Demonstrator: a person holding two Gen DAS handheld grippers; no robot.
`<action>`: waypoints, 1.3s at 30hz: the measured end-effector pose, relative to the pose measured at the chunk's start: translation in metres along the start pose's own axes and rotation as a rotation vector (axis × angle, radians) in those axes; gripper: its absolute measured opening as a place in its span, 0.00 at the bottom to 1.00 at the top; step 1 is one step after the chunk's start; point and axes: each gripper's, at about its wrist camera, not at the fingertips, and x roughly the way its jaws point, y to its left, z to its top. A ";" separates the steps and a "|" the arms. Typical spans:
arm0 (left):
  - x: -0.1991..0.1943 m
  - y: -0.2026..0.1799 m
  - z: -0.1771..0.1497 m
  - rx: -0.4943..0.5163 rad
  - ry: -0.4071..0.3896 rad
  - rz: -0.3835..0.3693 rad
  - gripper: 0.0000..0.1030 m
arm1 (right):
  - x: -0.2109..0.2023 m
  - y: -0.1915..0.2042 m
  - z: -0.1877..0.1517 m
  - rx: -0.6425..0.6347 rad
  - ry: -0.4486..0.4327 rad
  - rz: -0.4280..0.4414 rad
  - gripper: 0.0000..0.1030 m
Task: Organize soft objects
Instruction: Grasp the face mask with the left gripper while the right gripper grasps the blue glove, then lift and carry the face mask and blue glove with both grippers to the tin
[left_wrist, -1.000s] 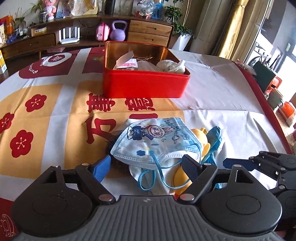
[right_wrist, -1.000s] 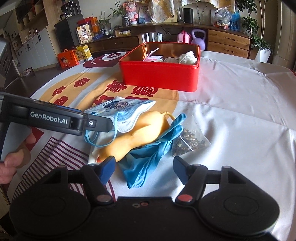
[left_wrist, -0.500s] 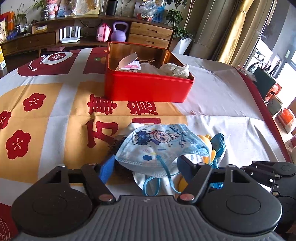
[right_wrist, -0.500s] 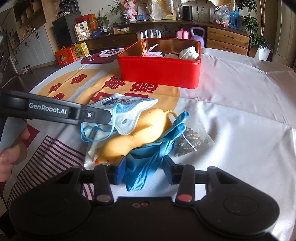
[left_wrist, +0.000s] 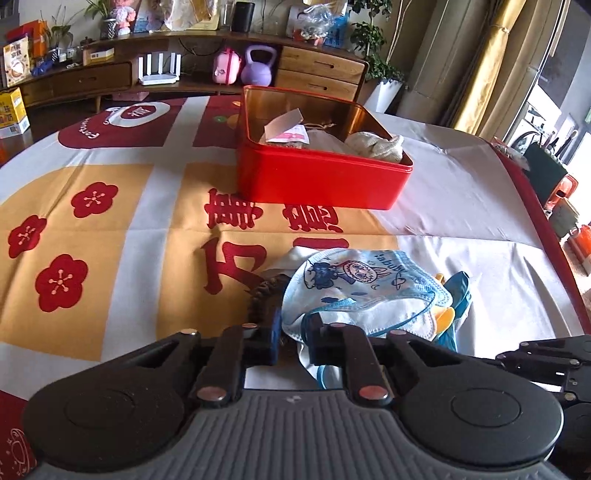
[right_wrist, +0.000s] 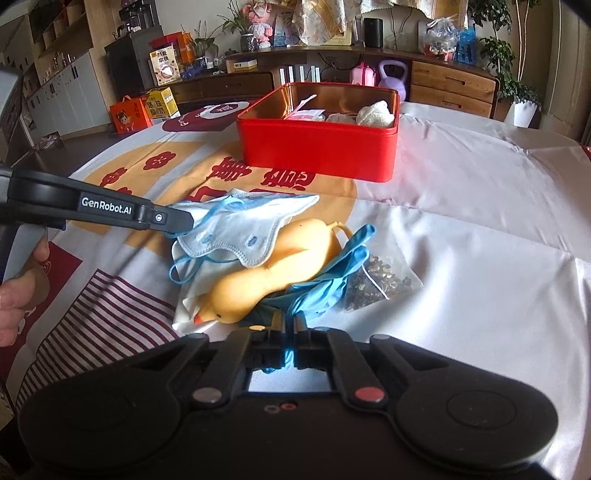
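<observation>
A pile of soft things lies on the tablecloth in front of a red tin box (left_wrist: 321, 181) (right_wrist: 317, 147). On top is a light-blue cartoon face mask (left_wrist: 354, 284) (right_wrist: 243, 229). My left gripper (left_wrist: 293, 332) is shut on the mask's near edge; it shows from the side in the right wrist view (right_wrist: 177, 221). Under the mask lie a yellow rubber duck (right_wrist: 273, 273) and a blue glove (right_wrist: 332, 273). My right gripper (right_wrist: 290, 332) is shut on the blue glove's near end. The tin holds a cream cloth (left_wrist: 376, 146) and a paper tag.
A clear bag of dried tea (right_wrist: 380, 280) lies right of the glove. A dark braided item (left_wrist: 266, 295) sits under the mask's left side. A wooden sideboard (left_wrist: 184, 74) with a purple kettlebell (left_wrist: 258, 66) stands beyond the table. The table's red edge (left_wrist: 546, 221) runs along the right.
Both grippers went from open to shut: the left closed on the mask's edge, the right closed on the blue glove. Both moved slightly forward into the pile.
</observation>
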 end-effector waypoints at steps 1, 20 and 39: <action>-0.001 0.000 0.000 0.001 -0.004 0.001 0.09 | -0.002 0.000 0.000 -0.004 -0.005 -0.004 0.01; -0.043 -0.010 0.002 0.009 -0.085 -0.011 0.05 | -0.066 -0.005 0.012 0.010 -0.184 -0.055 0.00; -0.081 -0.028 0.012 0.036 -0.132 -0.022 0.05 | -0.117 -0.013 0.040 -0.014 -0.313 -0.048 0.00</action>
